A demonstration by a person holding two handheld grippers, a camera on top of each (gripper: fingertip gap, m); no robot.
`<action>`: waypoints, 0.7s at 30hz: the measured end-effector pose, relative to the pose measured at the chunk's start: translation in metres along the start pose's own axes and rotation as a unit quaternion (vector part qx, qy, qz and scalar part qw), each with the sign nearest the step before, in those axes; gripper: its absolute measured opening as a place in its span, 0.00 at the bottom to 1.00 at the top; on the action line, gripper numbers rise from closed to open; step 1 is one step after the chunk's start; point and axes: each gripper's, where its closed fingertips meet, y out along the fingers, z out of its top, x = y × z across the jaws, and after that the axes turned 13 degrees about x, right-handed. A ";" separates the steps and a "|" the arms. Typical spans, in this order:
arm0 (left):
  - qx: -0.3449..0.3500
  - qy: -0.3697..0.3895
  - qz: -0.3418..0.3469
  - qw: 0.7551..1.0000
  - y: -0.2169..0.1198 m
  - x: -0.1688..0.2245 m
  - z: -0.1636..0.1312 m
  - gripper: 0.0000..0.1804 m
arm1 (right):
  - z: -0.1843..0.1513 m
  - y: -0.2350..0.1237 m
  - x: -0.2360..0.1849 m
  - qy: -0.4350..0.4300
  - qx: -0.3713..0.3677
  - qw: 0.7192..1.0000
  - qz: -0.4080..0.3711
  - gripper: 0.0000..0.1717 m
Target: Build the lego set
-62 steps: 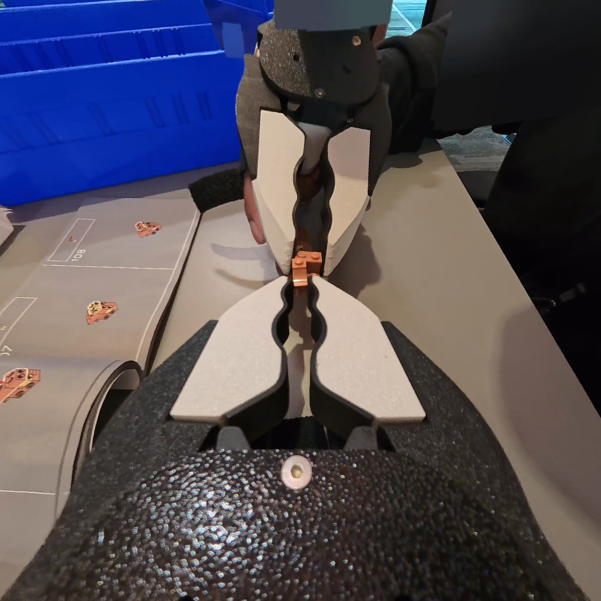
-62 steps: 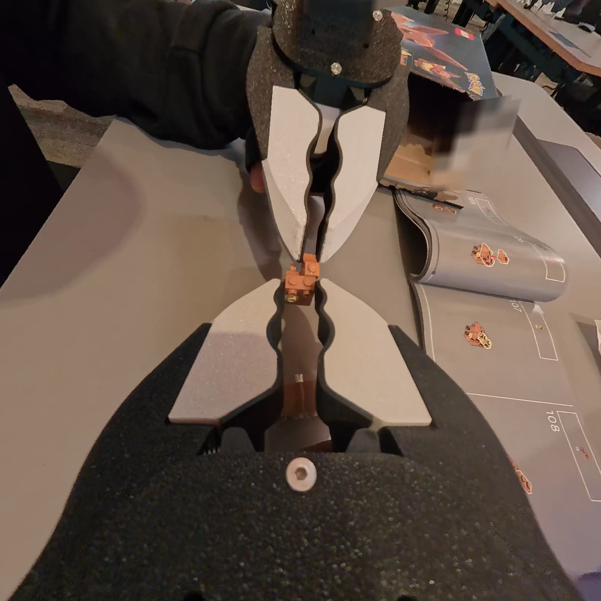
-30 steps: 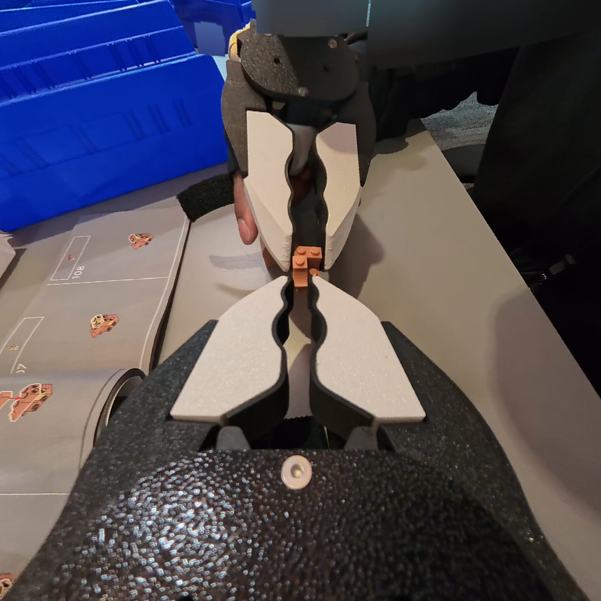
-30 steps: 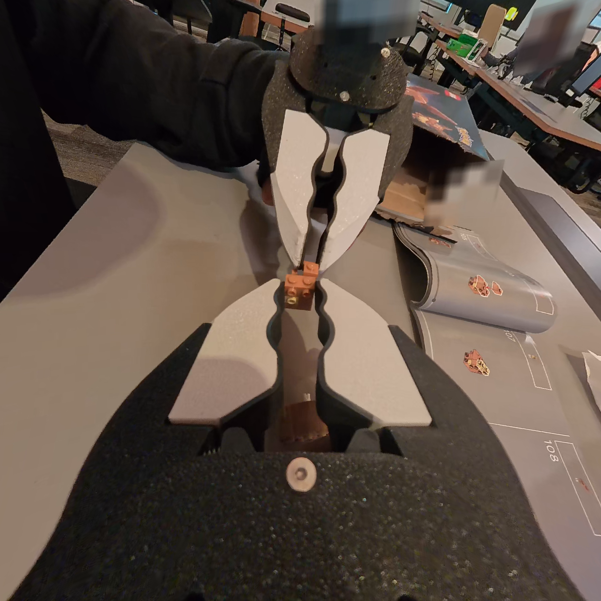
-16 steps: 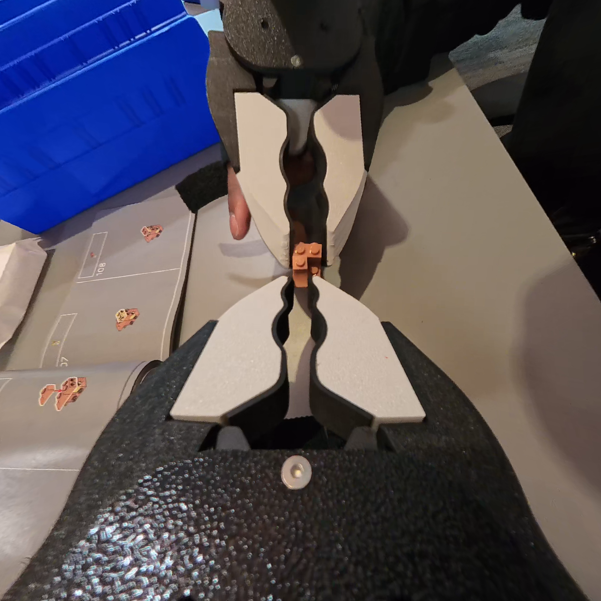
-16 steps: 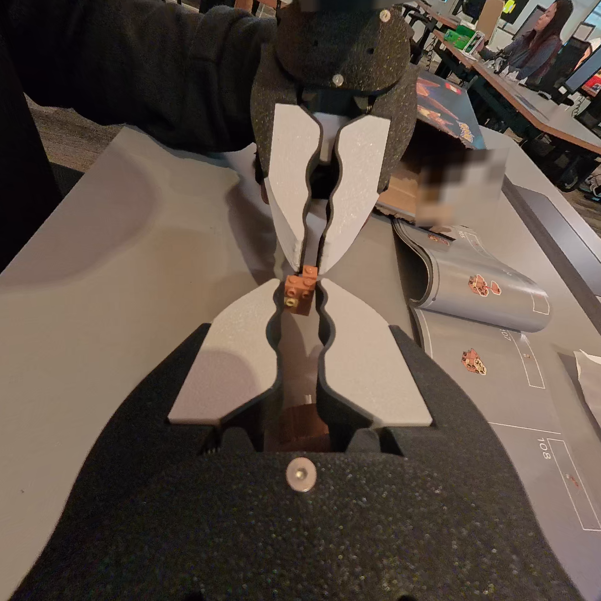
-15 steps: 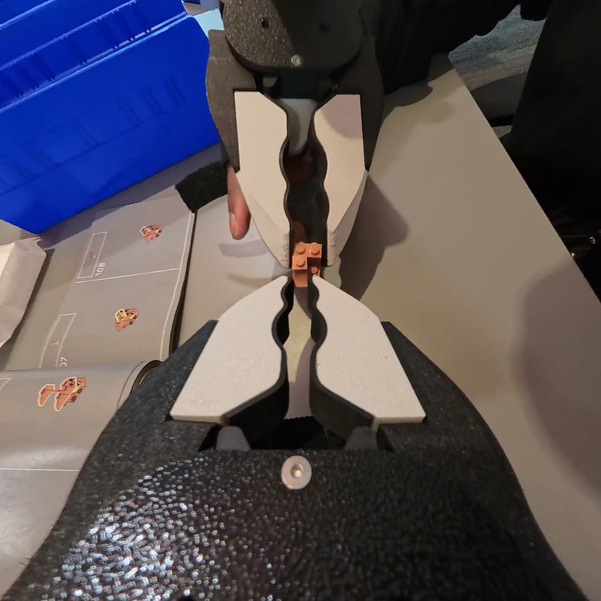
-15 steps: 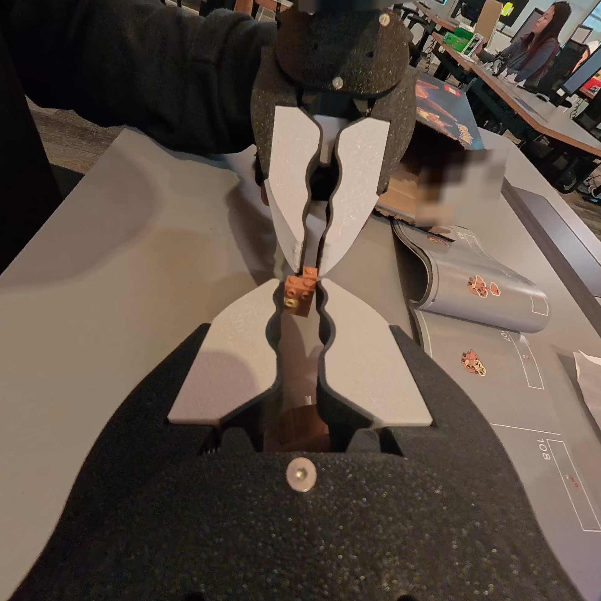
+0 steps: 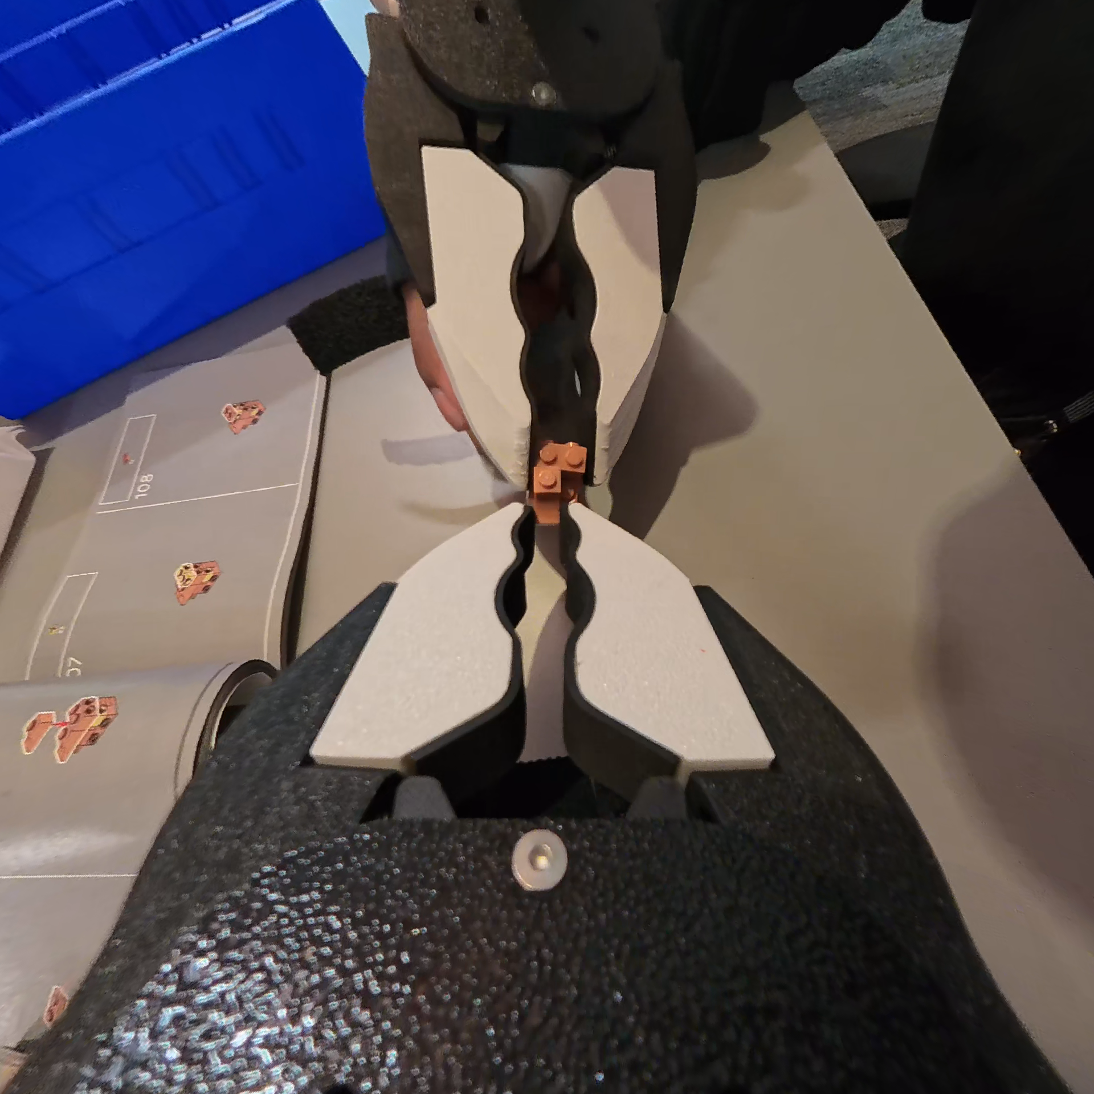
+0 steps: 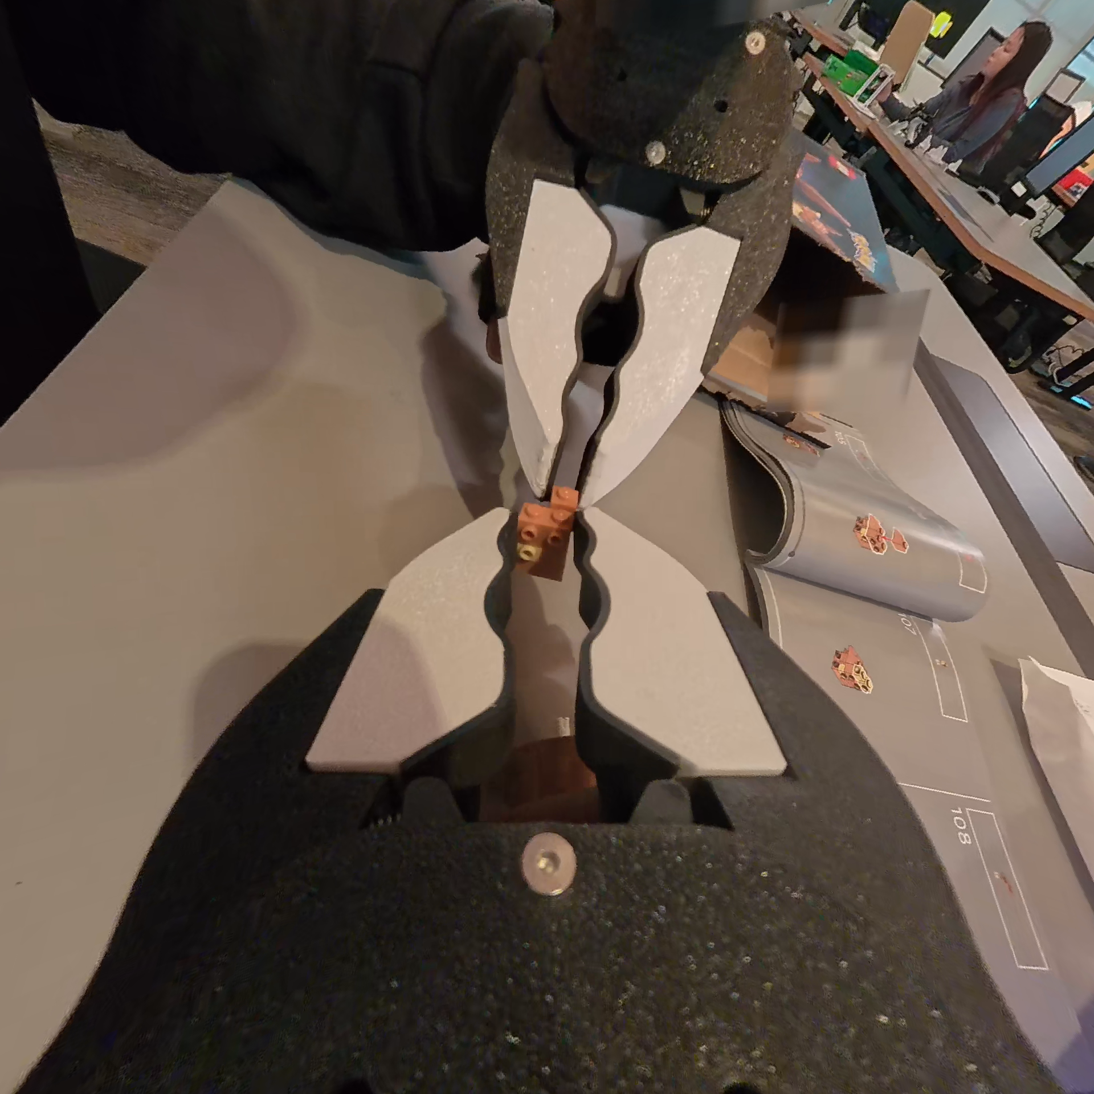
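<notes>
My two grippers face each other tip to tip above the grey table (image 9: pixel 799 473). My left gripper (image 9: pixel 547 516) is shut on a small orange brick (image 9: pixel 547 494). My right gripper (image 10: pixel 544 530) is shut on a brown brick block (image 10: pixel 544 547) with studs on its face and one tan stud. The small orange brick (image 10: pixel 564 498) sits against the top of the block. In the left wrist view the right gripper (image 9: pixel 559 470) shows opposite, its pads on the studded block (image 9: pixel 565 457). In the right wrist view the left gripper (image 10: pixel 562 494) leans in from above.
Blue bins (image 9: pixel 148 177) stand at the back left. An open instruction booklet (image 9: pixel 148 533) lies beside the grippers and also shows in the right wrist view (image 10: pixel 888 562). A cardboard box (image 10: pixel 829 237) lies behind it. A person (image 10: pixel 977 89) sits at a far desk. Left and right tips are no more than a few centimetres apart.
Both grippers stayed shut, with the two brick pieces pressed together at the tips. The pair has tilted and shifted; the left gripper now leans to the right in the right wrist view.
</notes>
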 end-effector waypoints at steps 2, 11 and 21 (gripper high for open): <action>0.006 -0.003 0.007 1.000 0.000 -0.002 0.002 0.04 | 0.001 -0.001 0.002 0.003 0.005 1.000 -0.006 0.10; 0.056 -0.013 0.020 0.998 -0.004 -0.006 0.018 0.06 | 0.017 -0.006 0.006 0.066 0.061 0.996 0.001 0.10; 0.077 -0.010 0.030 0.997 -0.008 -0.009 0.027 0.08 | 0.025 -0.009 0.008 0.106 0.093 0.990 0.006 0.10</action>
